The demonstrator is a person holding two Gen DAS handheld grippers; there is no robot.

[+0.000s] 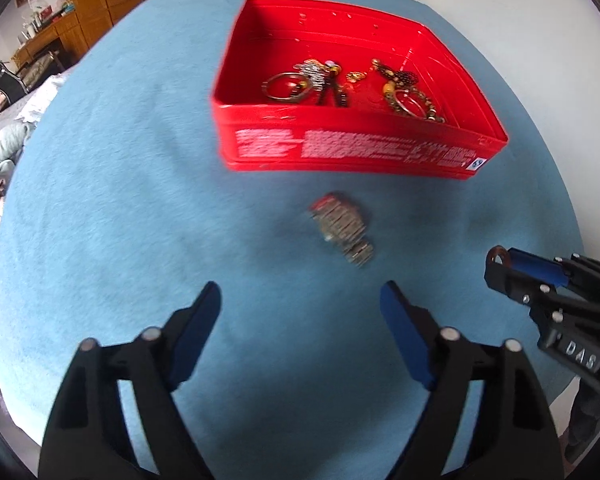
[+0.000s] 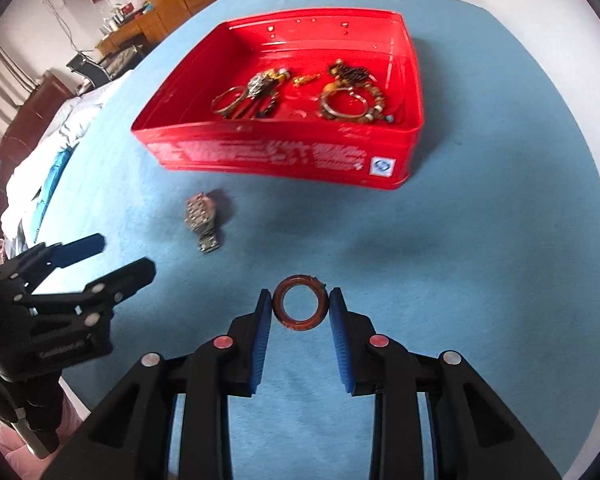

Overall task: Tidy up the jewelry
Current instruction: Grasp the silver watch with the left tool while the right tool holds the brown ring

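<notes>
Right wrist view: a blue cloth [image 2: 480, 240] is seen covering the round table, with a red tin [image 2: 276, 160] standing open on it as the landmark. Inside the tin, a heap of jewelry [image 2: 300, 92] is already laid: metal rings, beaded pieces, small gold-coloured items, not told apart further.

In front of the tin, on the side toward both cameras and just beyond its printed wall, a metal-link wristwatch [image 2: 204, 218] lies on the cloth, apart from the tin and from both grippers.

Further out from the tin, a brown ring [image 2: 299, 303] is held in the right gripper [image 2: 299, 305], the blue pads pressed on its outer edge at either side, opening facing the camera. It is judged rigid, light and smooth-edged, so slippage is possible; the grip across its full width looks the sound one.

Left wrist view: the left gripper [image 1: 300, 300] is seen with jaws standing wide apart and nothing between them, aimed at the cloth short of the watch [image 1: 342, 230], which is blurred here.

The watch is judged heavier, its band flexible and liable to sag; hold is best taken across the case or the stacked links, not one loose end.
</notes>
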